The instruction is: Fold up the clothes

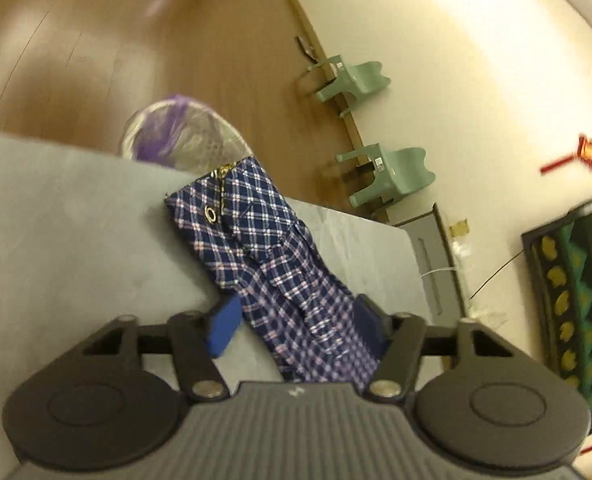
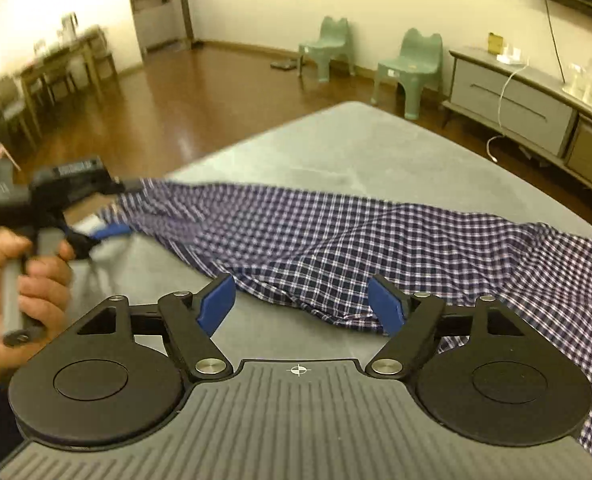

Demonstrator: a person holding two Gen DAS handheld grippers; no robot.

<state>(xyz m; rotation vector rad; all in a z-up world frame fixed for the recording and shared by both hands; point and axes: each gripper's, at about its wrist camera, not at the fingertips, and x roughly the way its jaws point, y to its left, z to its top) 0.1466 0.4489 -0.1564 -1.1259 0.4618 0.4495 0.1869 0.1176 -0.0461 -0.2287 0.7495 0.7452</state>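
A navy and white plaid garment [image 2: 336, 232] lies spread across the grey table [image 2: 356, 140]. In the left wrist view the plaid garment [image 1: 255, 232] is a long strip with a metal ring near its far end, reaching the table's [image 1: 55, 220] far edge. My left gripper [image 1: 296, 328] is open, and the near end of the cloth passes between its blue pads [image 1: 223, 330]. My right gripper [image 2: 300, 307] is open too, straddling a rumpled near edge of the cloth. The left gripper [image 2: 123, 208] shows blurred at the cloth's left end, held by a hand [image 2: 15, 280].
Two green plastic chairs [image 2: 412, 68] stand by the far wall on a wooden floor. A grey low cabinet [image 2: 516, 104] is at the right, and a dining table with chairs [image 2: 55, 68] at the far left. A bin with a purple bag [image 1: 179, 136] stands beyond the table edge.
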